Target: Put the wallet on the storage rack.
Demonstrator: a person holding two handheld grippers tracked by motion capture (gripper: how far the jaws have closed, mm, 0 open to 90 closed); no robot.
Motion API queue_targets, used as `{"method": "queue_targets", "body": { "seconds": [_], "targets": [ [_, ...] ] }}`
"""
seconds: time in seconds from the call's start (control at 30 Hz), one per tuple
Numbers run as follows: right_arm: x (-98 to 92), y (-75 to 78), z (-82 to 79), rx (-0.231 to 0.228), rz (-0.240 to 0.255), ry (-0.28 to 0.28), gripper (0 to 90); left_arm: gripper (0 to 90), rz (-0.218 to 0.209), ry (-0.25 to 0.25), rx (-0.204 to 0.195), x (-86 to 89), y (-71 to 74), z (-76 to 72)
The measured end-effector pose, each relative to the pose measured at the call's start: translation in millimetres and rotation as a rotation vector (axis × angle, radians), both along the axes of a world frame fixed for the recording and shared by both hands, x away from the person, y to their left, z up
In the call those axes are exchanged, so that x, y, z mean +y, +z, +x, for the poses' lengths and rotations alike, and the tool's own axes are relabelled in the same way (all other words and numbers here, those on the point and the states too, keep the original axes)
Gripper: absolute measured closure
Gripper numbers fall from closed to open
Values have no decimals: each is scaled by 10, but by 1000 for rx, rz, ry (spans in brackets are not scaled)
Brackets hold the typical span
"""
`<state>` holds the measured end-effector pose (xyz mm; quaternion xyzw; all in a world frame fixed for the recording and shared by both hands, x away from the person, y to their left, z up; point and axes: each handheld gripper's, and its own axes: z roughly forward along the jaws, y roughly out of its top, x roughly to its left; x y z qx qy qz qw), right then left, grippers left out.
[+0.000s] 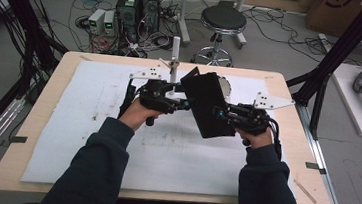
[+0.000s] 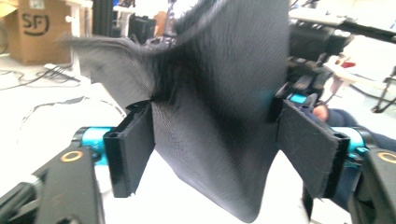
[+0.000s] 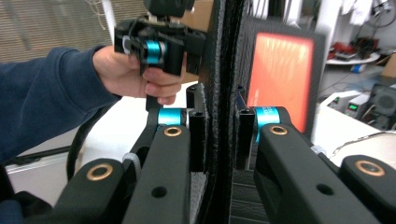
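One camera sits high above the person's side and looks forward and down on the whole pale wooden table (image 1: pixel 284 157), with the floor far behind it. Two more cameras ride low on the grippers and look out along the black jaws from very close up. All three see the same flat black cloth pouch (image 1: pixel 208 104) (image 2: pixel 219 116) (image 3: pixel 227 70), and the right gripper view also sees the left gripper (image 3: pixel 161 49).
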<state>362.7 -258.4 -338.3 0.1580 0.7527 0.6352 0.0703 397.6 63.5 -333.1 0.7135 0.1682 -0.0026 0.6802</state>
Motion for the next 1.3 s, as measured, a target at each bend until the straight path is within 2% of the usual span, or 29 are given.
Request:
{"method": "queue_targets", "body": {
  "seconds": [0.07,0.23,0.33,0.4,0.43,0.53,0.63,0.73,0.83,0.9,1.0,1.07,1.17,1.3],
  "targets": [
    [32,-15,27,8,-14,-7,817,346,2,-6,-21,5,11,-15],
    [67,-31,59,29,-16,-18,816,445,-24,1,-37,46,33,-17],
    [68,-40,70,44,-27,-34,815,429,-49,-7,-27,55,41,-22],
    [77,-53,83,51,-39,-36,814,419,-45,-6,-35,49,46,-34],
    [85,-57,85,54,-40,-35,814,442,-40,2,-44,53,50,-37],
    [83,-60,85,55,-43,-35,809,656,-55,17,-75,103,63,-44],
    [85,-56,76,53,-62,-50,785,694,-30,15,-94,104,71,-64],
    [90,-74,80,62,-99,-59,750,712,-17,10,-101,92,63,-77],
    [75,-70,68,38,-119,-92,671,724,-21,12,-106,104,60,-88],
    [33,-56,59,34,-113,-116,587,727,-13,19,-113,133,58,-92],
    [-46,-24,48,10,-94,-145,513,729,-17,21,-107,180,46,-93],
    [-55,-4,43,-10,-102,-153,470,730,-15,22,-106,187,42,-97],
    [-27,21,60,-29,-112,-140,424,729,10,6,-108,169,30,-108],
    [51,125,127,-46,-110,-87,387,729,40,-21,-107,125,-1,-118]
  ]
}}
